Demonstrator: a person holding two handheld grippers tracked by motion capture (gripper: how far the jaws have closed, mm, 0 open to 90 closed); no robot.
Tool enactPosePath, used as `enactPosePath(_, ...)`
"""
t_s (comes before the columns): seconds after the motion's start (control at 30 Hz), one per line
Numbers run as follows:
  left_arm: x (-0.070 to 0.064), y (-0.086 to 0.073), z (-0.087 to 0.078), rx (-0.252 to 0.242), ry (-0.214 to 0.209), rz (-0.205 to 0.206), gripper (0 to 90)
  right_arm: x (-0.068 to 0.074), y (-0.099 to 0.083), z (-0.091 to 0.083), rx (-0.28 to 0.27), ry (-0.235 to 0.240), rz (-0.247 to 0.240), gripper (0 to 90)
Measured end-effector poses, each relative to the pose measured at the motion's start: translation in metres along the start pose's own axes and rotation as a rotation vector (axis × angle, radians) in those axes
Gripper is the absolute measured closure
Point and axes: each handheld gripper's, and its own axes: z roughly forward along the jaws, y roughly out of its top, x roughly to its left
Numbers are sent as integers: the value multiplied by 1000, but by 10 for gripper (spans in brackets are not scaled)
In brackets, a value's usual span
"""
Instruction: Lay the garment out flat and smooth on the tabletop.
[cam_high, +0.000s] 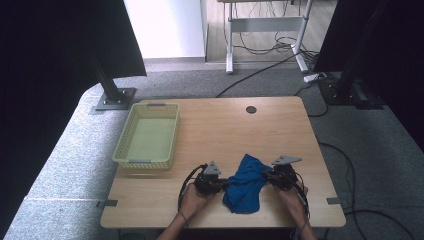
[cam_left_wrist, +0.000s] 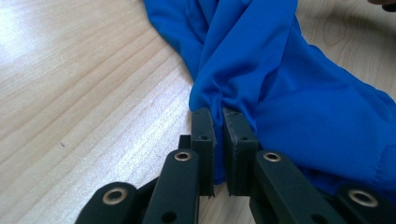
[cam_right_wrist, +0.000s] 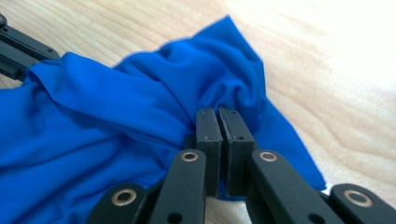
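Note:
A crumpled blue cloth (cam_high: 246, 183) lies on the wooden table (cam_high: 225, 130) near its front edge, between my two grippers. My left gripper (cam_high: 223, 183) is shut on the cloth's left edge; in the left gripper view its jaws pinch a fold of the blue cloth (cam_left_wrist: 280, 84) at the left gripper (cam_left_wrist: 218, 114). My right gripper (cam_high: 266, 176) is shut on the cloth's right side; in the right gripper view the right gripper (cam_right_wrist: 218, 112) clamps a bunched fold of the blue cloth (cam_right_wrist: 116, 116).
A pale green plastic basket (cam_high: 148, 135) stands empty at the table's left. A dark round grommet (cam_high: 251, 109) sits near the far edge. The other gripper's black jaws (cam_right_wrist: 18, 51) show at the upper left of the right gripper view.

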Motion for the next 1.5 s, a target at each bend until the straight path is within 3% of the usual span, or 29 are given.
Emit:
enactPosePath(0.2, 5, 11, -26, -82, 15, -11, 838, 10, 25, -15, -71, 0, -42, 870)
enactPosePath(0.3, 9, 13, -41, -100, 58, -8, 837, 18, 42, -19, -107, 5, -70, 870)
enactPosePath(0.47, 23, 1, -50, -45, 163, -28, 836, 29, 60, -5, -114, 32, -107, 870)
enactPosePath(0.67, 38, -22, -45, 36, 218, -72, 829, 29, 52, 28, -51, 44, -115, 870)
enactPosePath(0.77, 42, -26, -44, 40, 214, -89, 813, 26, 44, 38, -27, 48, -100, 870)
enactPosePath(0.9, 40, -20, -48, 23, 215, -86, 739, 23, 40, 38, -36, 54, -90, 862)
enactPosePath(1.1, 30, -2, -51, -26, 193, -57, 586, 21, 45, 25, -91, 45, -73, 686)
enactPosePath(1.3, 16, 14, -25, 6, 166, 18, 533, 23, 41, 18, -100, 41, -69, 559)
enactPosePath(1.5, 10, 18, -1, 25, 179, 42, 529, 24, 26, 17, -76, 35, -57, 400)
